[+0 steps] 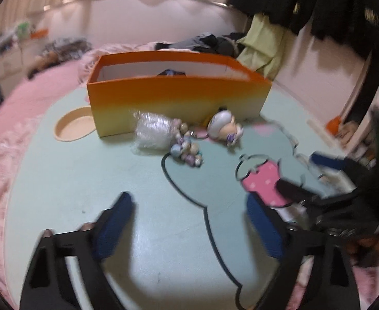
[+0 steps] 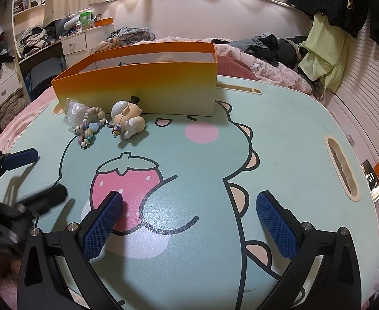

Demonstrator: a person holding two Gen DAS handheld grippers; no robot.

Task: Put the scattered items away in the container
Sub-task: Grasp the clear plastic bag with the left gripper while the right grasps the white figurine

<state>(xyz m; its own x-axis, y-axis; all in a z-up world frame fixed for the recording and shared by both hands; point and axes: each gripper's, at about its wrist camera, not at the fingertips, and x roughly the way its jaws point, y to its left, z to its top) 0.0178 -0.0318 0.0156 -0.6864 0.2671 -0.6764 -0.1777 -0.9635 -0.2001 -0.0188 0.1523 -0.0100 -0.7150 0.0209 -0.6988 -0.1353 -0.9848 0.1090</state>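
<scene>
An orange-to-cream open box [image 1: 176, 98] [image 2: 143, 85] stands at the far side of a mint table [image 1: 86, 180] [image 2: 292, 129] printed with a dinosaur. Something dark lies inside the box. In front of it lie a crumpled clear plastic bag [image 1: 153, 129] [image 2: 73, 111], a pastel bead string [image 1: 187, 149] [image 2: 88, 131] and a small white-haired figurine [image 1: 225, 128] [image 2: 127, 121] on its side. My left gripper [image 1: 188, 199] [image 2: 34, 177] is open above bare table, short of the beads. My right gripper [image 2: 189, 196] [image 1: 308, 175] is open over the strawberry print, empty.
A round recess [image 1: 73, 126] is sunk in the table left of the box, and a slot handle [image 2: 341, 170] is cut near the right edge. A pink blanket [image 1: 14, 134] surrounds the table. Heaped clothes [image 2: 267, 44] lie behind the box.
</scene>
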